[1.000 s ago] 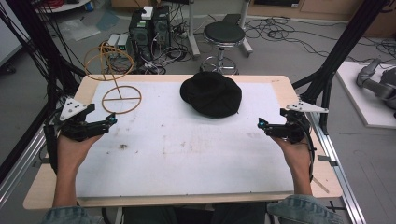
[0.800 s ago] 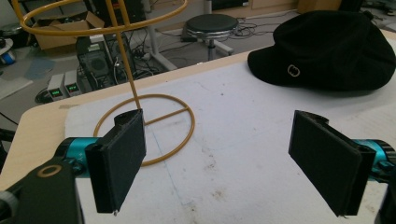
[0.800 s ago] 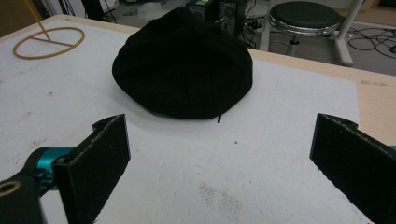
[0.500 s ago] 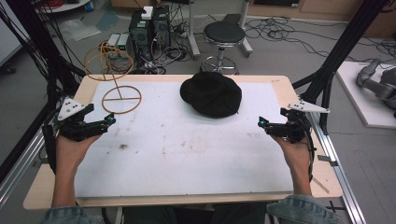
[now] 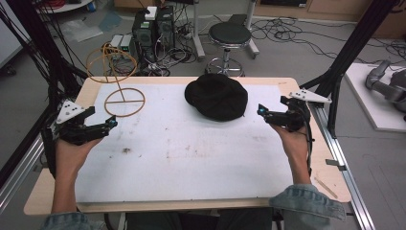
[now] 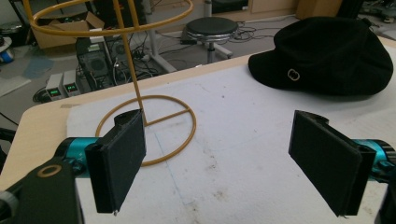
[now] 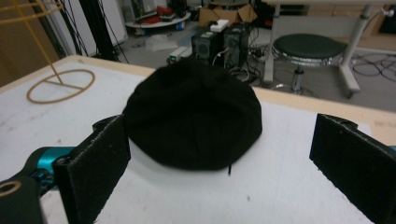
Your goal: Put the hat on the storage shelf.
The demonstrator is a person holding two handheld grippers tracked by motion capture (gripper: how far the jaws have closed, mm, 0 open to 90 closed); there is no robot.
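Meanwhile a black cap (image 5: 217, 97) lies at the tabletop's (image 5: 191, 158) far edge, a gold wire stand (image 5: 120, 84) in its far-left corner, both claws, left (image 5: 109, 124) and right (image 5: 262, 111), agape, holding nothing.

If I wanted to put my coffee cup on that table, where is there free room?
The near and middle stretch of the white mat is bare, bordered by the left hand-held gripper and the right hand-held gripper. The far edge is crowded: the black hat at centre, the yellow wire stand at far left.
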